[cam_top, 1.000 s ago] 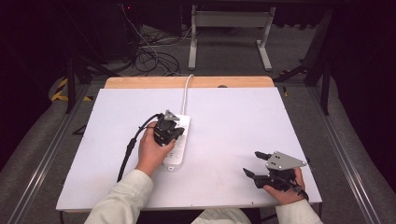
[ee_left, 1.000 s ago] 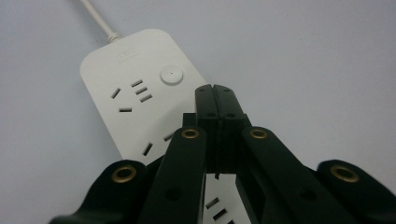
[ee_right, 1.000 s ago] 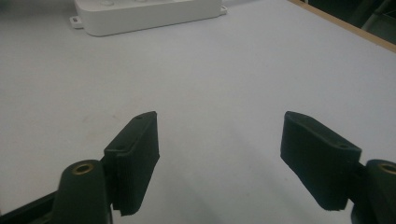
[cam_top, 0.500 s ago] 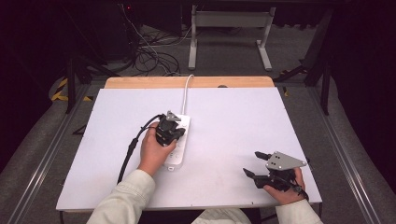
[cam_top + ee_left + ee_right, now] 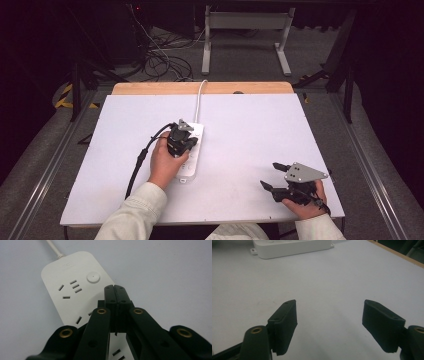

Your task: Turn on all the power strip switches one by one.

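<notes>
The left gripper (image 5: pixel 186 131), its jaws pressed together on nothing, hovered over the white power strip (image 5: pixel 190 155), whose long axis ran away from the person on the tabletop (image 5: pixel 250 130), with the round button (image 5: pixel 93 277) just ahead, while the right gripper (image 5: pixel 272 176) rested spread open well apart.

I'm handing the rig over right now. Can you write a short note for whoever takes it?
Left gripper: jaws shut, empty, tips low over the white power strip, just short of its round button; contact can't be judged.
Right gripper: open, empty, near the table's front right corner.
Strip lies mid-table, its cord running off the far edge, sockets empty.
Left, probably: press the button.
</notes>
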Available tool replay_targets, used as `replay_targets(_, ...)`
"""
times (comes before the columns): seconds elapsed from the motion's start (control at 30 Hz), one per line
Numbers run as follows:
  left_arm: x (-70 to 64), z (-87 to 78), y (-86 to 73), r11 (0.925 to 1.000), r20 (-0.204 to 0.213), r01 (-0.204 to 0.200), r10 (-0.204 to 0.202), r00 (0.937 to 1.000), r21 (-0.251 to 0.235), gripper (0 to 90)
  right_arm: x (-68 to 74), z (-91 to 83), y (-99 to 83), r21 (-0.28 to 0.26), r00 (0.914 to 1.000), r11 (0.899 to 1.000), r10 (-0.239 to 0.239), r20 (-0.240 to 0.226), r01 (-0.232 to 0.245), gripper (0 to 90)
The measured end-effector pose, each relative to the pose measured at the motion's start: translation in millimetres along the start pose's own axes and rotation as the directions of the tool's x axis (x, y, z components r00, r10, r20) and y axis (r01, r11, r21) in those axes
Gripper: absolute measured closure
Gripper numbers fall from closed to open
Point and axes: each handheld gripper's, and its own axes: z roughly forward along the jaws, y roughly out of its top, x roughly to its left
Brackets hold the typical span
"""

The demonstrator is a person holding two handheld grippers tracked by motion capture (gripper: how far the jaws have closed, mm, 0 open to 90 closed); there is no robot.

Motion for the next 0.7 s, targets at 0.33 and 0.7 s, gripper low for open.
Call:
replay_targets(0.33,-1.4,1.1,0.8,0.9999,-0.012,-0.001,0.002,0.9999,0.013,90.0,0.2,0.3,0.1,0.002,1.0,1.0,-0.002,-0.001,0.002,28.5)
replay_targets(0.7,-2.3,1.5,1.0,0.9997,-0.018,-0.013,0.013,0.9998,0.022,90.0,0.5,0.1,0.2,0.001,1.0,1.0,-0.003,-0.002,0.003,28.5)
